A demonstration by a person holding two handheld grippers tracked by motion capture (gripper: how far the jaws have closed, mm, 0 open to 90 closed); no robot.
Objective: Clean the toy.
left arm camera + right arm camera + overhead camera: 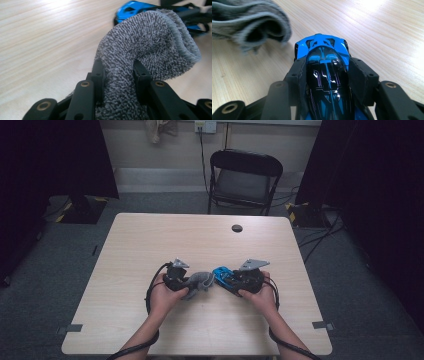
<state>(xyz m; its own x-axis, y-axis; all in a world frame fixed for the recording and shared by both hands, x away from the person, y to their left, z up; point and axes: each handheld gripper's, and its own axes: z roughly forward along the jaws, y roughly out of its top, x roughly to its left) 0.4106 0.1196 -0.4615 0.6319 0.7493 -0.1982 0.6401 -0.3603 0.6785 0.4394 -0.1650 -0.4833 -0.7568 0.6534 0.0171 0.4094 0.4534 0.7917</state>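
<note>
A grey terry cloth [200, 282] [147, 47] is bunched between the jaws of my left gripper [187, 284] [117, 68], which is shut on it near the middle of the table. The cloth's free end bulges toward a blue and black toy car [223, 277] [322, 62]. My right gripper [231, 281] [324, 67] is shut on the car's sides, with the blue nose sticking out past the jaws. From the right gripper view, the cloth [249, 22] lies just ahead and to the left of the car. In the left gripper view the car [135, 8] sits right behind the cloth.
The light wooden table [150, 245] has a round cable hole [237, 228] toward its far edge. A black folding chair [244, 180] stands beyond the table. Black cables trail from both grippers toward the near edge.
</note>
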